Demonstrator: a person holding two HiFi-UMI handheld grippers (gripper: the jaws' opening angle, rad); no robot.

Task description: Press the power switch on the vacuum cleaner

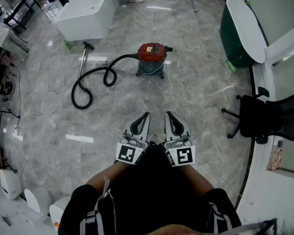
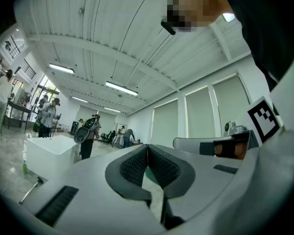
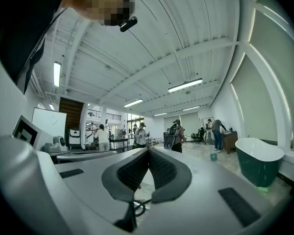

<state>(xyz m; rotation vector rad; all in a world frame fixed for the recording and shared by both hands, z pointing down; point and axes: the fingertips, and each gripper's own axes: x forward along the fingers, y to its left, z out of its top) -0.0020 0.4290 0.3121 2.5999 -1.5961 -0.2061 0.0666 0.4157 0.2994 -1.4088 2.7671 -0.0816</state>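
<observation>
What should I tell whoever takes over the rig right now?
Left claw: shut, empty, held close in front of the body.
Right claw: shut, empty, beside the left one.
Vacuum: red, upright on the floor straight ahead, well away from both claws. Its black hose loops off to the left.
Done: nothing yet; neither claw is near the vacuum.
Left: walk up, find the power switch (too small to make out from here) and press it with a claw tip.
</observation>
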